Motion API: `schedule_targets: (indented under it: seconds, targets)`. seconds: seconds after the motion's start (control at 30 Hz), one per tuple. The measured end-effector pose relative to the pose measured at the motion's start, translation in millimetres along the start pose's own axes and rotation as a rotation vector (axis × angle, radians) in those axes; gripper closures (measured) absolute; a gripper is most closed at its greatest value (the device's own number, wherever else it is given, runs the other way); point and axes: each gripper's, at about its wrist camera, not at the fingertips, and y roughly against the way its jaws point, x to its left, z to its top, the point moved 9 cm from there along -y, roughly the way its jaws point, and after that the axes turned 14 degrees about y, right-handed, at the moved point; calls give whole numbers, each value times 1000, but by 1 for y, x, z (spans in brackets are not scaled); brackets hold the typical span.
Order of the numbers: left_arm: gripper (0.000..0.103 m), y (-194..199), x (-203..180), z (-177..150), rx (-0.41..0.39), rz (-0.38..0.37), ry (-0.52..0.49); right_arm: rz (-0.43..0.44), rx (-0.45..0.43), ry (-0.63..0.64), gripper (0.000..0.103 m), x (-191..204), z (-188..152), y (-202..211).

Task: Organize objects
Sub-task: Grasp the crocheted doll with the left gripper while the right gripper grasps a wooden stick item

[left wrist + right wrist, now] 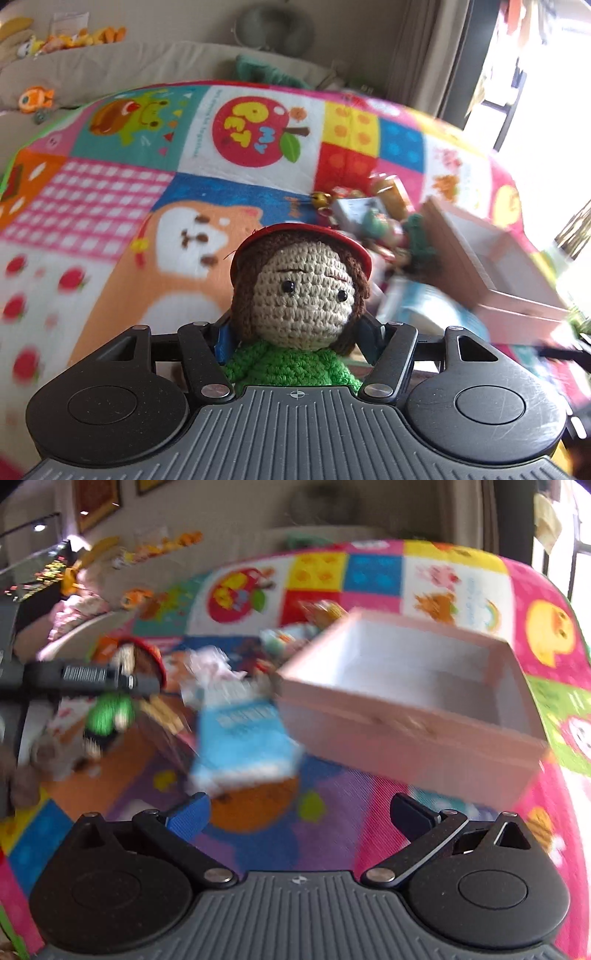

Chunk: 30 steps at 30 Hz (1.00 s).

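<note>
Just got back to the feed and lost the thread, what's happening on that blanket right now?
A person is tidying toys on the patchwork blanket with two handheld grippers. The left gripper is closed around a crocheted doll with a red cap and green top. The right gripper is open and empty, hovering near the pink box, which looks empty. A blurred pile of small items, including a blue packet, lies beside the box.

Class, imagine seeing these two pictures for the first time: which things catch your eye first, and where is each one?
First comes the crocheted doll with its red cap and green top, filling the middle of the left wrist view between the left gripper fingers. Next is the pink box, open-topped, on the bright patchwork blanket to the right. A blurred heap of small toys lies beside it.
</note>
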Motion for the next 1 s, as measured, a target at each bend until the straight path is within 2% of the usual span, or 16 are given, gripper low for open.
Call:
schedule_targets:
  seconds: [0.07,0.2,0.27,0.3,0.37,0.43,0.5,0.53,0.63,0.73,0.77,0.8,0.83,0.93,1.0]
  targets:
    - [36,22,11,-2,-36,3,43,12,-40,58,0,14,21,-1]
    - [36,53,37,10,-124,49,107,13,-109,316,1,57,50,-11]
    - [36,62,45,15,-136,44,137,37,-116,439,12,86,57,-18]
    - [36,65,48,15,-136,39,146,63,-106,487,14,101,57,-23]
    - [36,69,51,13,-127,30,158,106,-89,549,19,124,55,-32]
    - [36,72,52,8,-115,9,166,112,-70,589,24,137,52,-41]
    - [36,72,50,2,-97,-12,169,136,-13,566,34,138,50,-53]
    - [36,71,48,-2,-87,-23,168,151,31,517,35,132,47,-58]
    - [35,67,41,-13,-50,-56,168,187,80,371,38,118,48,-48]
    - [35,62,34,-20,-21,-78,164,398,213,151,49,109,34,-27]
    - [35,60,31,-23,-13,-83,160,448,248,95,49,105,27,-19]
    - [35,58,28,-25,-6,-88,155,454,249,85,49,103,21,-10]
    - [35,56,26,-27,1,-92,152,423,235,106,47,101,16,-3]
    - [35,55,21,-30,13,-96,145,306,179,219,35,99,7,10]
    - [35,56,19,-31,12,-91,137,310,161,204,34,99,9,10]
